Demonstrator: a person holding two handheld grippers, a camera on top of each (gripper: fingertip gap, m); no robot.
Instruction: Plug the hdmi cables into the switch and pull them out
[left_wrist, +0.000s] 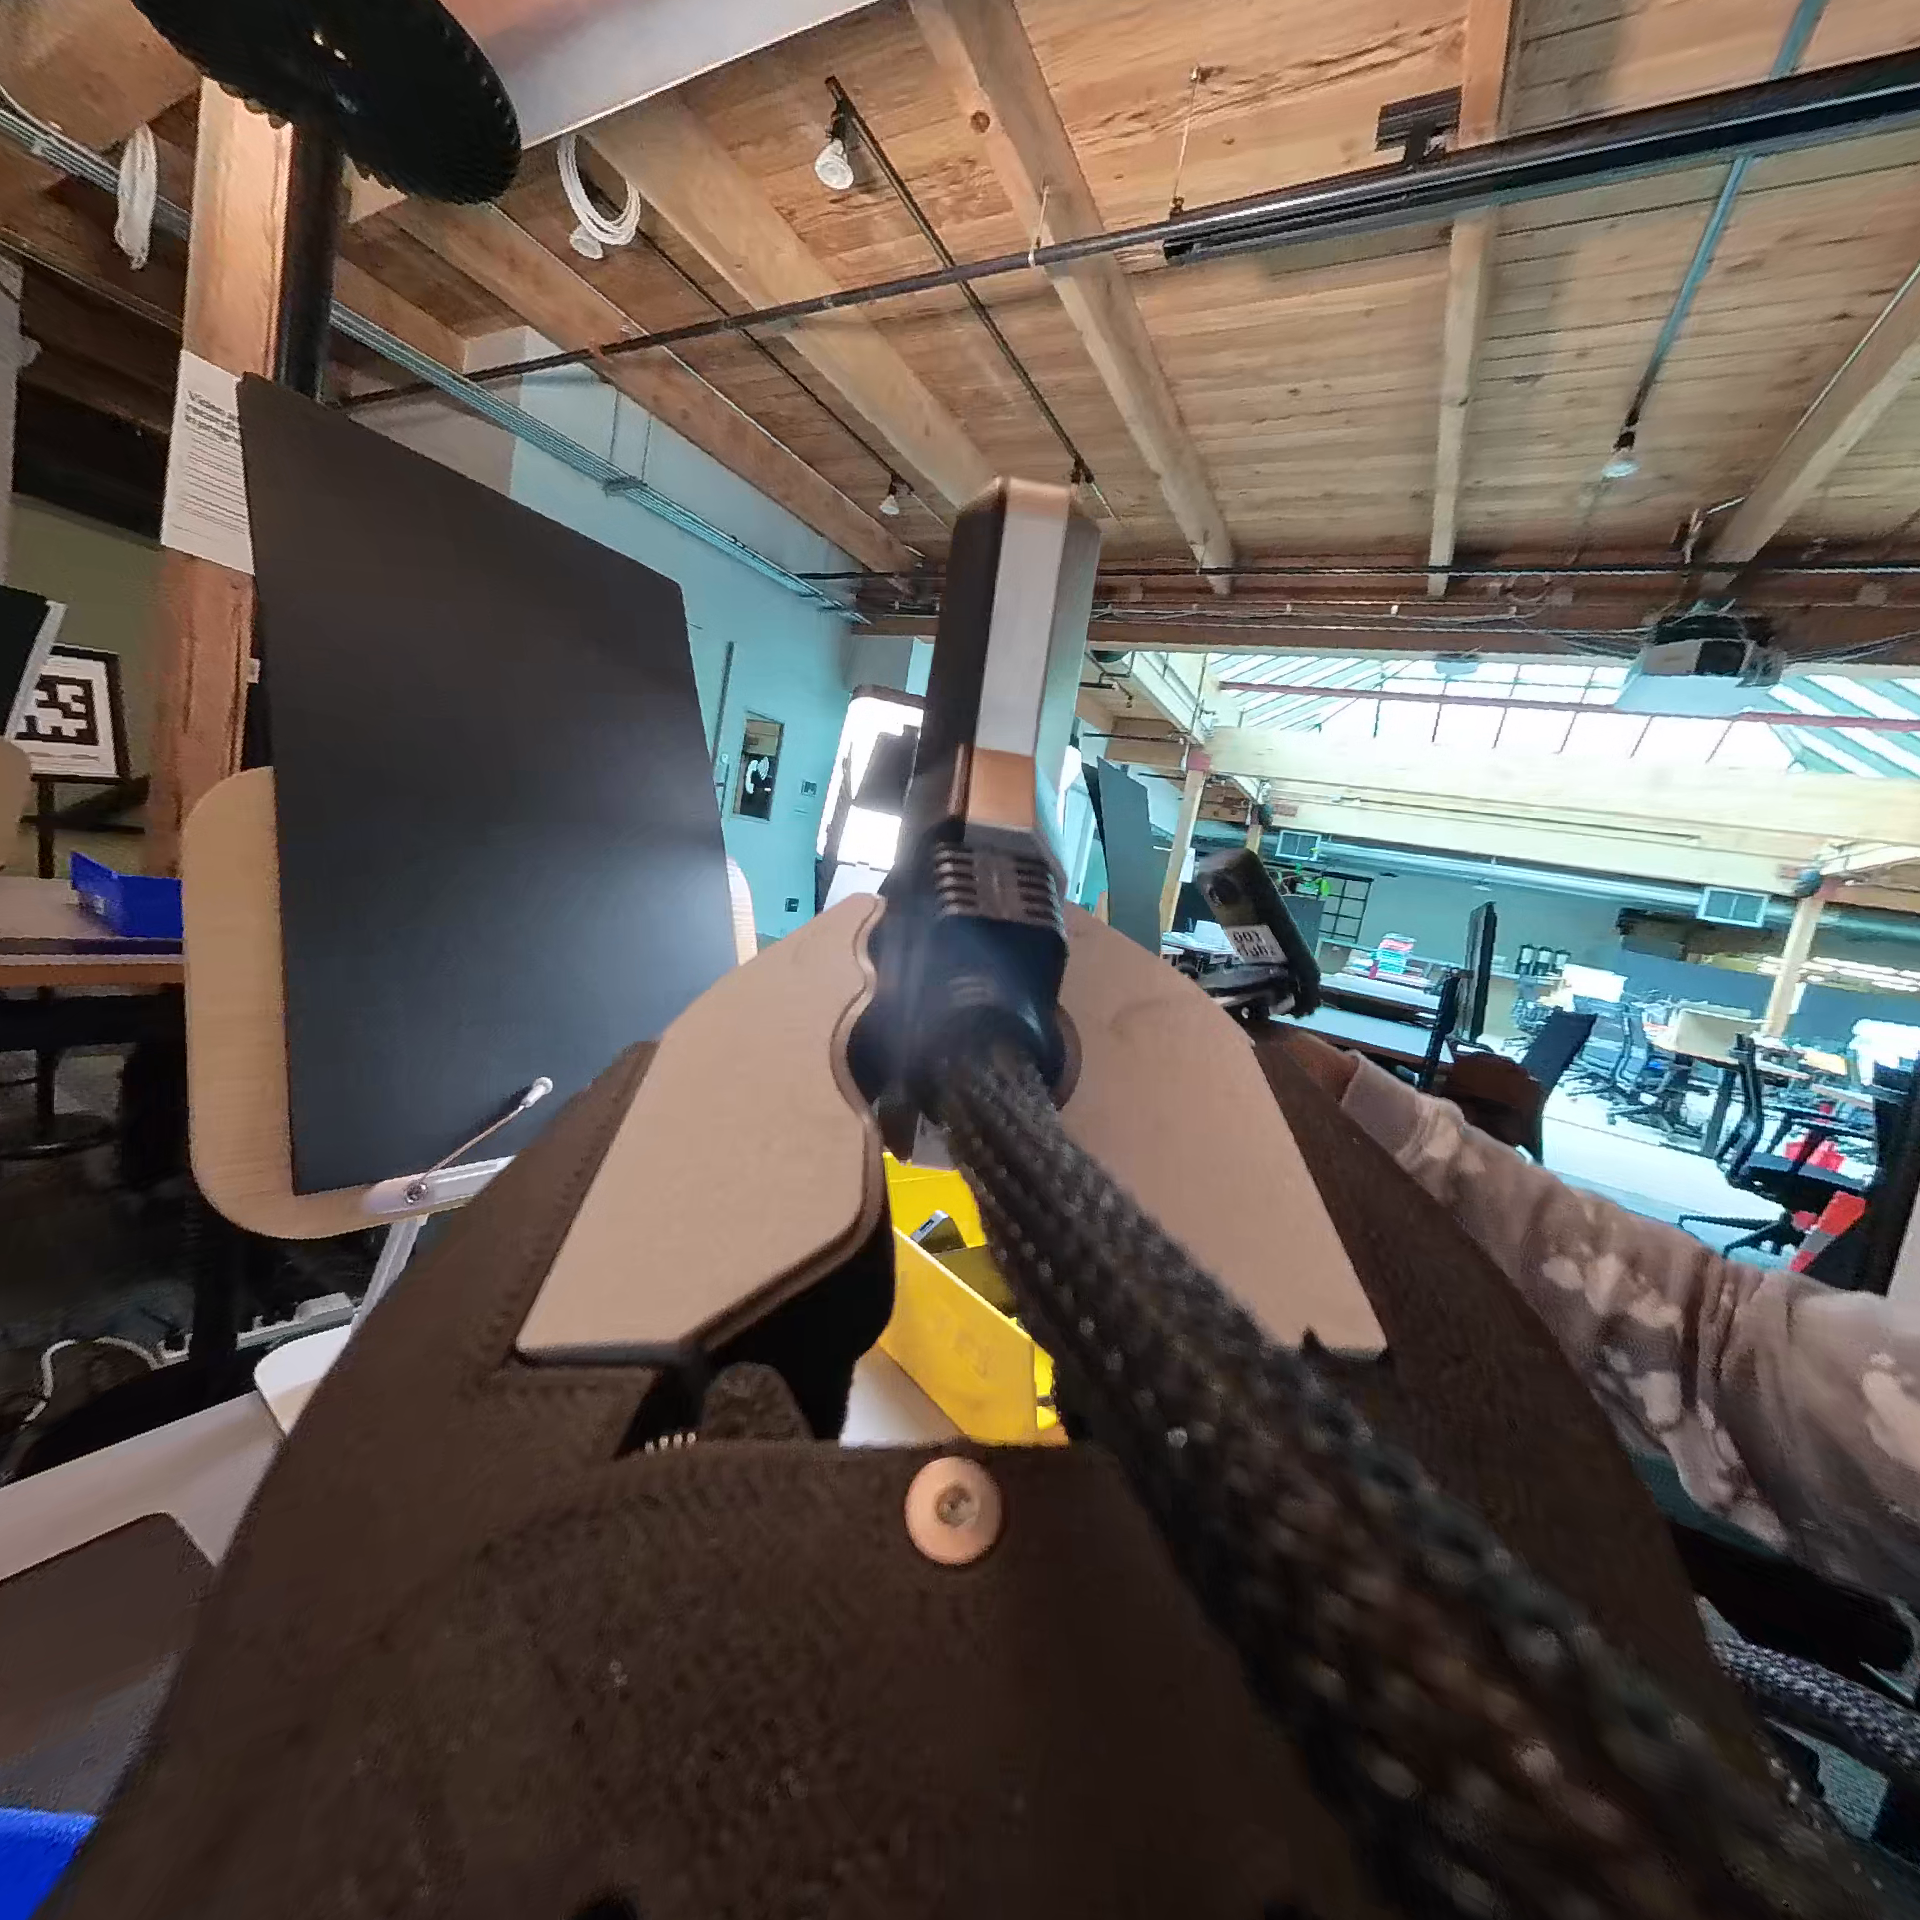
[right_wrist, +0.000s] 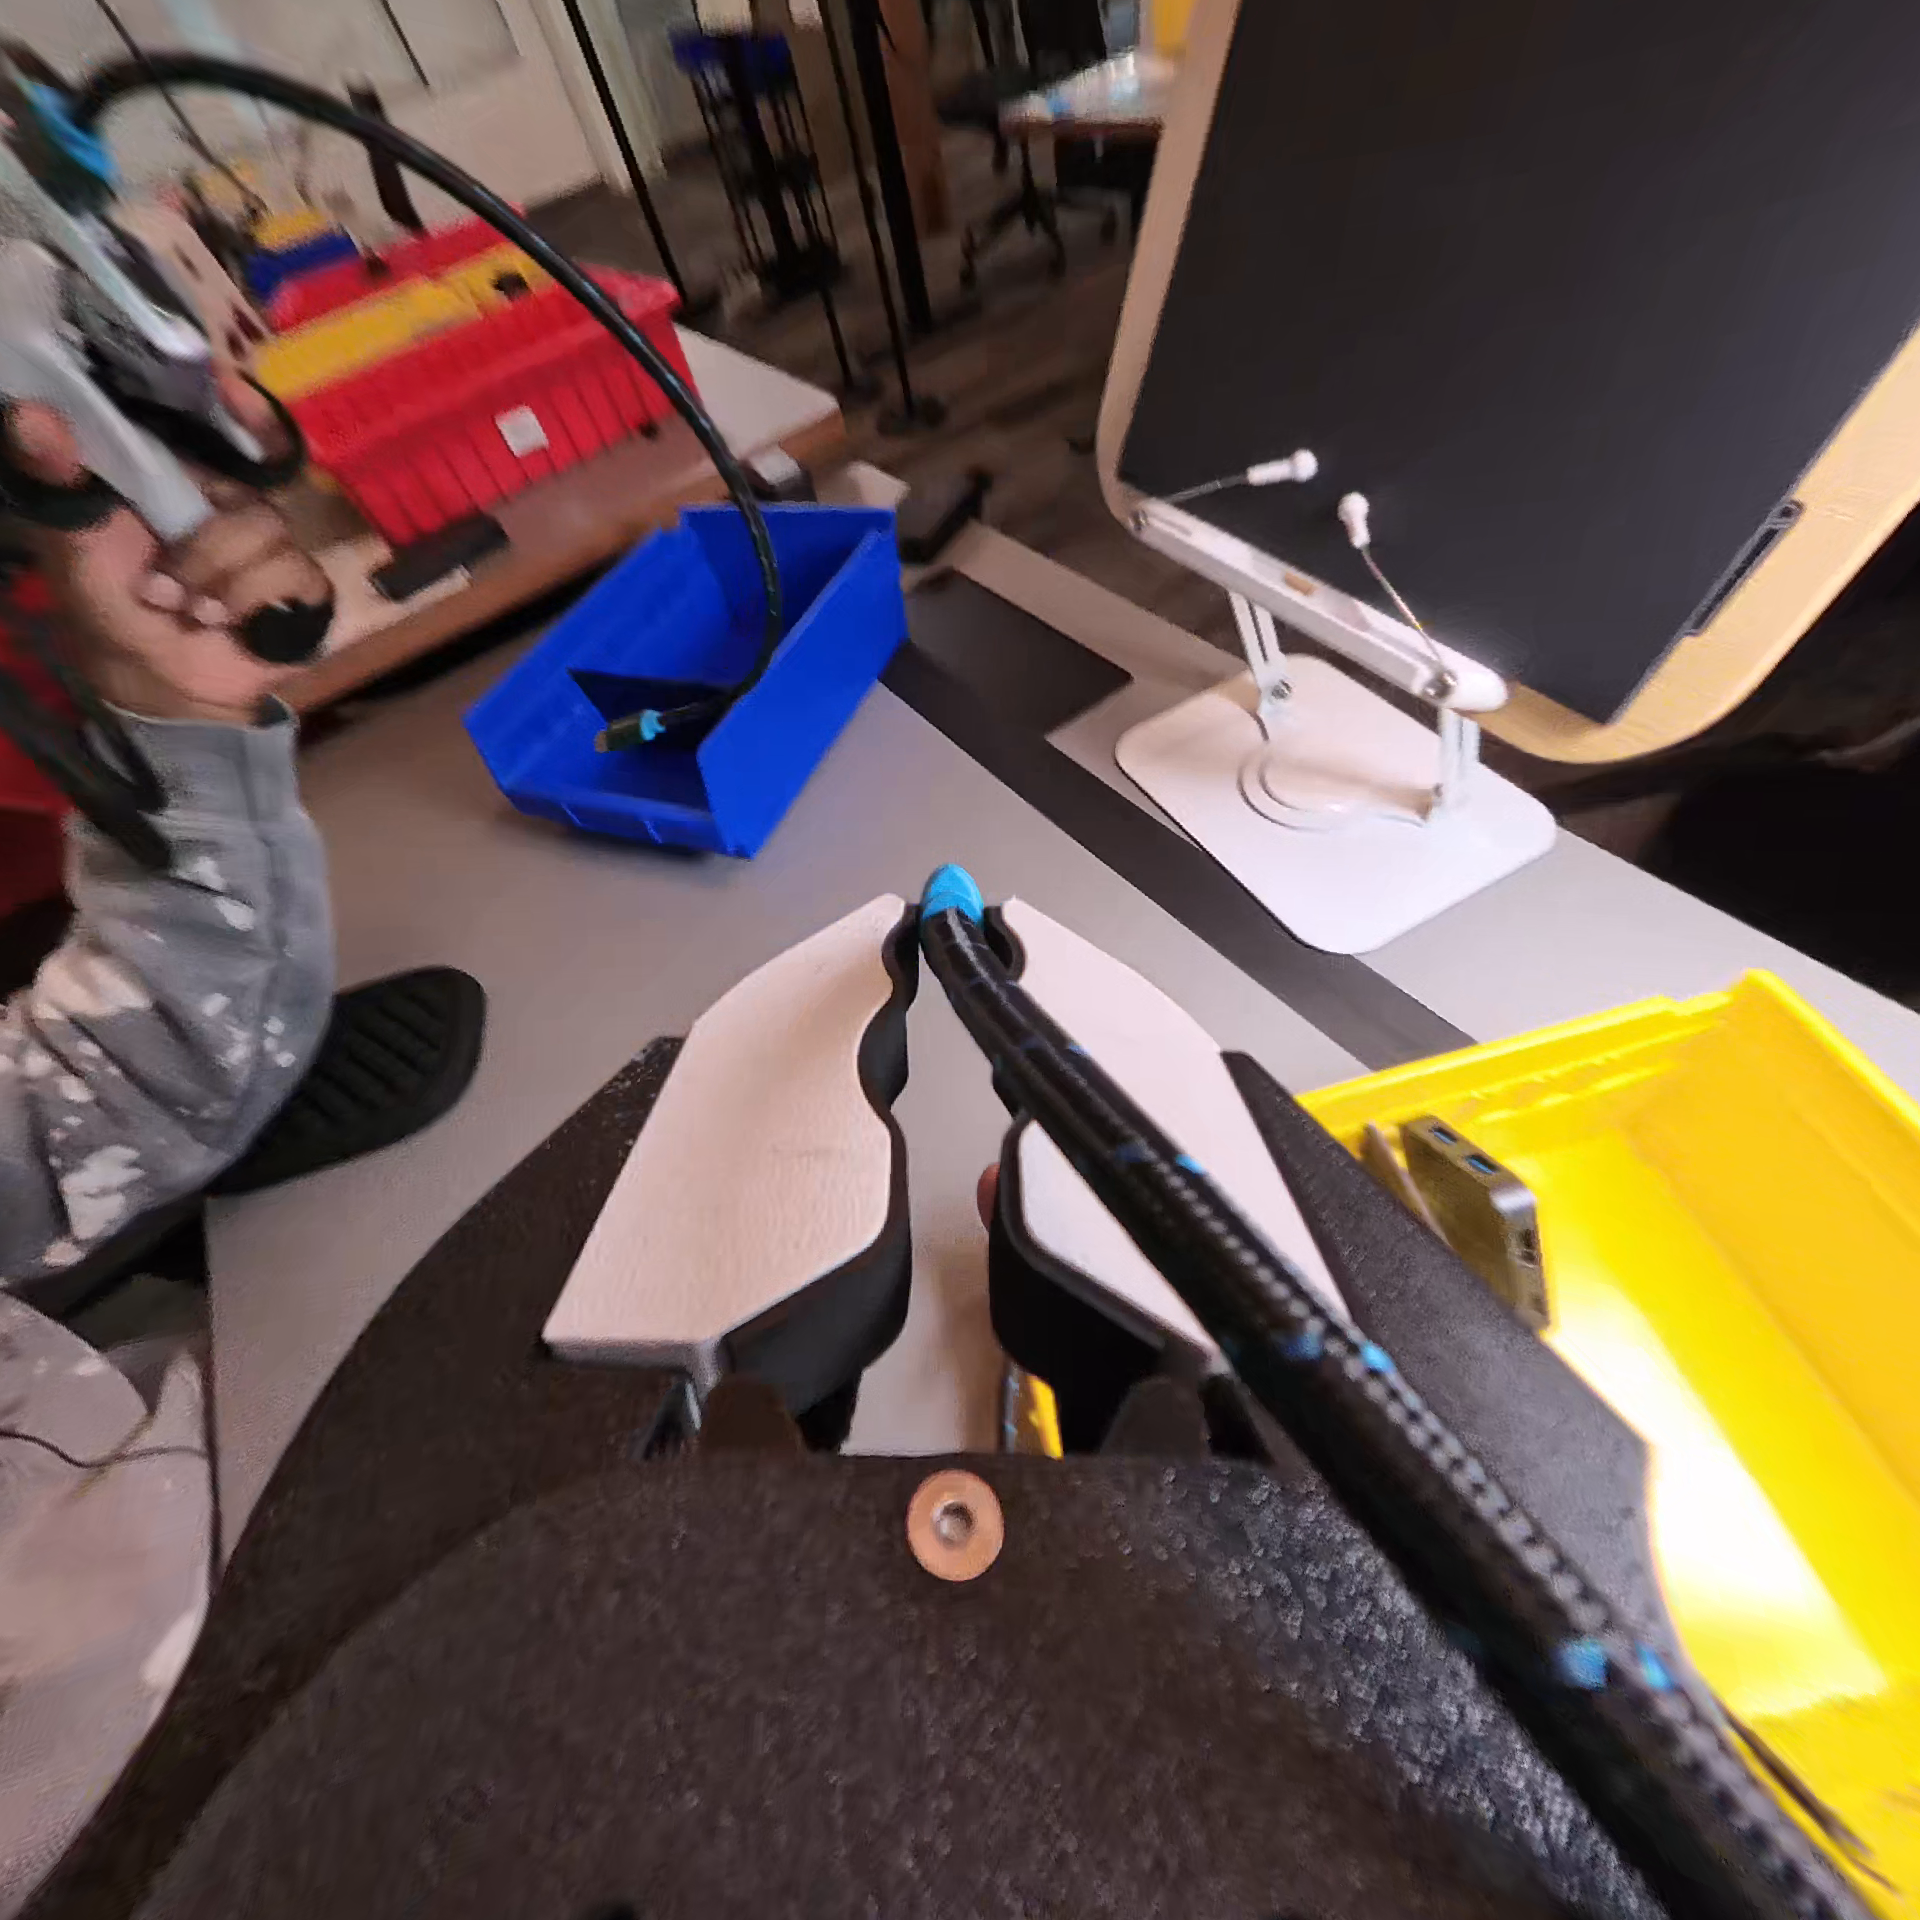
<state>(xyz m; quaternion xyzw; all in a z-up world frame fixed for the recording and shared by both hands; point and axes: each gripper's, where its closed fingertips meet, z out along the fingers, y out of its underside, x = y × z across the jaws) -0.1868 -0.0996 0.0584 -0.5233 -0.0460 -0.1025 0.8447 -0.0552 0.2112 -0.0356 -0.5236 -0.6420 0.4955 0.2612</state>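
Observation:
In the left wrist view my left gripper points up toward the ceiling and is shut on a black braided HDMI cable just behind its black plug. The plug sits in the end of the black and silver switch, which stands above the fingertips. In the right wrist view my right gripper is shut on a black and blue braided cable. Only its blue collar shows past the fingertips. It hangs above the grey table. The left gripper is blurred at the upper left.
A blue bin on the table holds the end of a thin black cable that arcs in from the upper left. A yellow bin at the right holds a grey hub. A dark screen stands on a white stand.

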